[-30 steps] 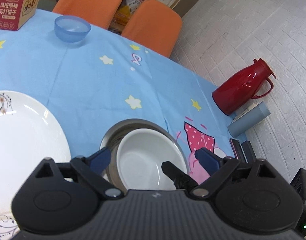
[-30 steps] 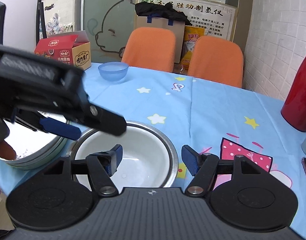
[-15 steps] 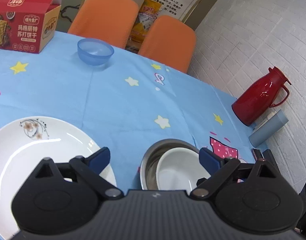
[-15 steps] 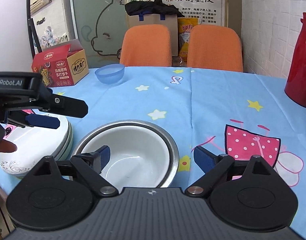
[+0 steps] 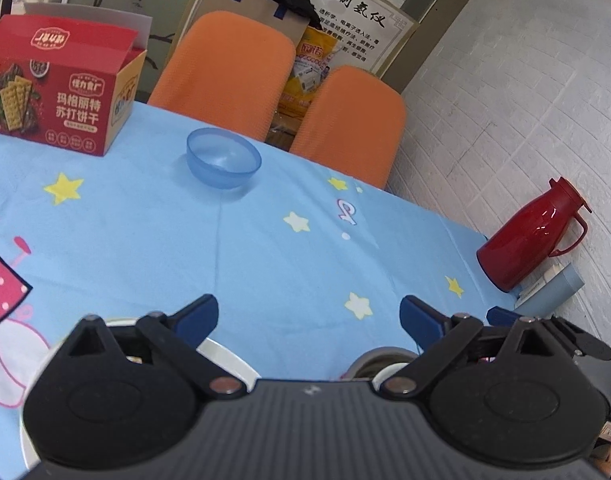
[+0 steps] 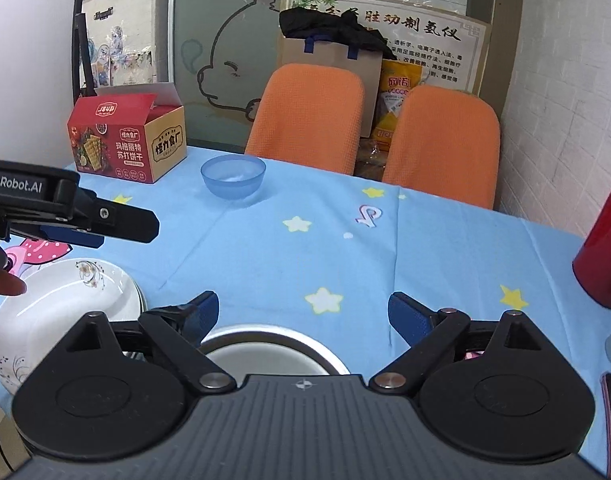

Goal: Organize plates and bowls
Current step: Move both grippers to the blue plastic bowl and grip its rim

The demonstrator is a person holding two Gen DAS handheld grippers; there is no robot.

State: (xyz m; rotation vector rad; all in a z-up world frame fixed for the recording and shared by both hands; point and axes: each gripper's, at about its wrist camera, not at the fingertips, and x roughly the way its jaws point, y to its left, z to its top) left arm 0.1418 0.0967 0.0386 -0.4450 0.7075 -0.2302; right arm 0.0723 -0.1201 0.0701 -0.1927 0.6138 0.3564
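Two orange chairs (image 6: 305, 116) stand behind the tabletop (image 6: 425, 248), which wears a blue cloth printed with stars. On its far left corner sits a red cracker box (image 6: 125, 140) with its flap up. A red thermos (image 5: 533, 236) stands at the right edge by the white brick wall, with a grey-blue cylinder (image 5: 553, 292) just beside it.

Nearest the cameras, a white floral plate (image 6: 61, 316) lies at the front left, and just to its right sits a steel bowl (image 6: 325, 350) with a white bowl (image 6: 261, 354) nested inside; both are partly hidden by the right gripper's body. A small blue bowl (image 6: 233, 176) rests alone, well apart, near the far edge in front of the chairs.

The left gripper (image 5: 307, 316) hangs above the plate with its jaws spread wide and nothing between them. The right gripper (image 6: 303, 312) hovers over the nested bowls, jaws likewise wide apart and empty.
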